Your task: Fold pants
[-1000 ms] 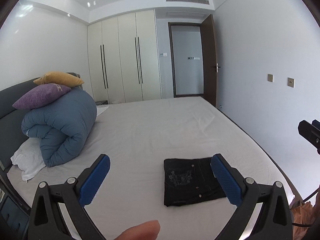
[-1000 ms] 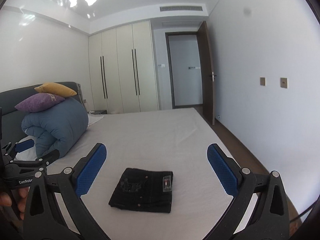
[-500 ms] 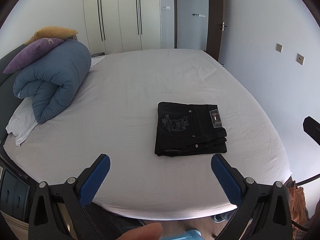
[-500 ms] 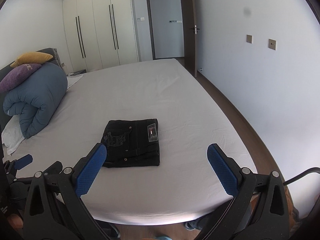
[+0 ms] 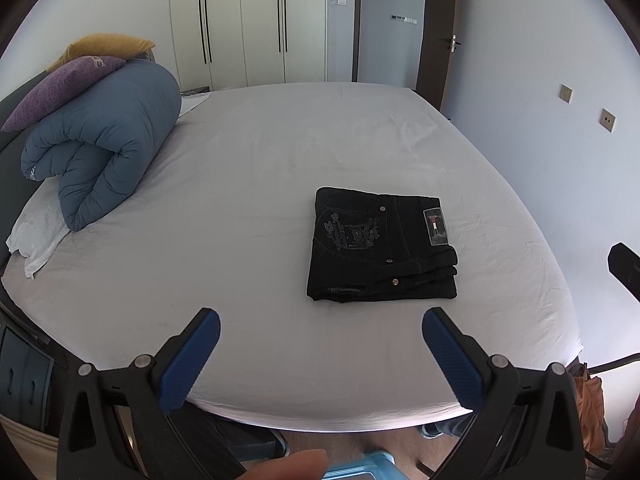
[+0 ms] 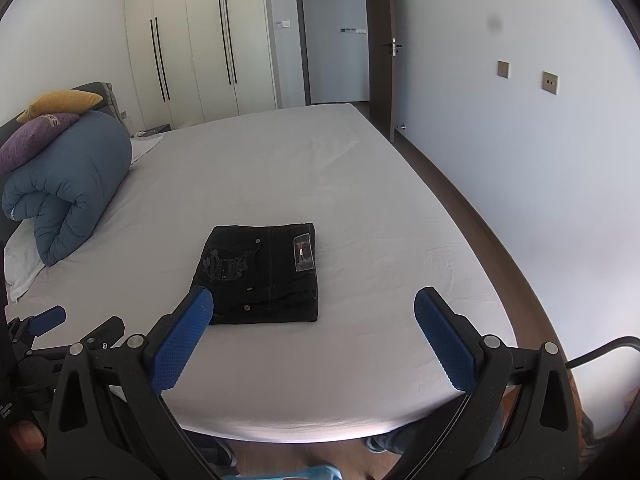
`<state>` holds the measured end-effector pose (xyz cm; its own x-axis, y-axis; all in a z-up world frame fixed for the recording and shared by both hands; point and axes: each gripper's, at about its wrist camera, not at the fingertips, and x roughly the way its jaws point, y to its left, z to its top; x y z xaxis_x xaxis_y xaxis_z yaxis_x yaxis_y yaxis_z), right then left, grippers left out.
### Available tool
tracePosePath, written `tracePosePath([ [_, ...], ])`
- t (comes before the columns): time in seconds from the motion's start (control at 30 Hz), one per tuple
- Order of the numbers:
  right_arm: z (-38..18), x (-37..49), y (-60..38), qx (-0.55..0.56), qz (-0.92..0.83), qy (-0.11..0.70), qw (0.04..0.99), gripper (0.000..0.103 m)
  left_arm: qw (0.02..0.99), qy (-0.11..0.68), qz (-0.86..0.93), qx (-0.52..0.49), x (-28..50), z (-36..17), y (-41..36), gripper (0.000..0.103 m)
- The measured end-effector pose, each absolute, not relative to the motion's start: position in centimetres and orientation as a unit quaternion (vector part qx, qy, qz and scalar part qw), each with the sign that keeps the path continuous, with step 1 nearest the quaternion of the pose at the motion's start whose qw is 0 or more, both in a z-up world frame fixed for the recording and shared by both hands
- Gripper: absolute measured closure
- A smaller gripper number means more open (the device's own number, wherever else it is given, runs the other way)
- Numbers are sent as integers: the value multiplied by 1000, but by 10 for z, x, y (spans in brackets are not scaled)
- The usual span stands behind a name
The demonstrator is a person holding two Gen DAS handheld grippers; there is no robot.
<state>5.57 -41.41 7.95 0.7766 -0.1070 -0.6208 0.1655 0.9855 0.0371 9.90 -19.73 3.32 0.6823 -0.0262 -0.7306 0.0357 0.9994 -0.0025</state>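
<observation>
Black pants [image 5: 380,246] lie folded into a compact rectangle on the white bed sheet [image 5: 248,184], near the bed's front right part; they also show in the right wrist view [image 6: 262,274]. My left gripper [image 5: 320,344] is open and empty, held back above the bed's near edge. My right gripper [image 6: 314,320] is open and empty, also pulled back above the near edge, its left finger [image 6: 182,340] overlapping the pants' front left corner in the view. Neither gripper touches the pants.
A rolled blue duvet [image 5: 104,144] with a purple pillow [image 5: 60,88] and a yellow pillow [image 5: 108,46] lies at the bed's left. A wall [image 5: 540,80] runs along the right, wardrobes [image 5: 248,24] and a door stand behind. Wooden floor [image 6: 304,456] shows below the bed's edge.
Both grippers have risen, pulled back from the bed and tilted downward, so the folded pants sit farther away and the bed's near edge and floor now show.
</observation>
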Motion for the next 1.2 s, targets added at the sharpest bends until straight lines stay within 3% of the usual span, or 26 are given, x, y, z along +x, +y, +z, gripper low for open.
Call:
tracePosePath([
  [1.2,66,65,-406,46,-64,338,938,0,914,406,-18,-2,100,30,-197,0],
])
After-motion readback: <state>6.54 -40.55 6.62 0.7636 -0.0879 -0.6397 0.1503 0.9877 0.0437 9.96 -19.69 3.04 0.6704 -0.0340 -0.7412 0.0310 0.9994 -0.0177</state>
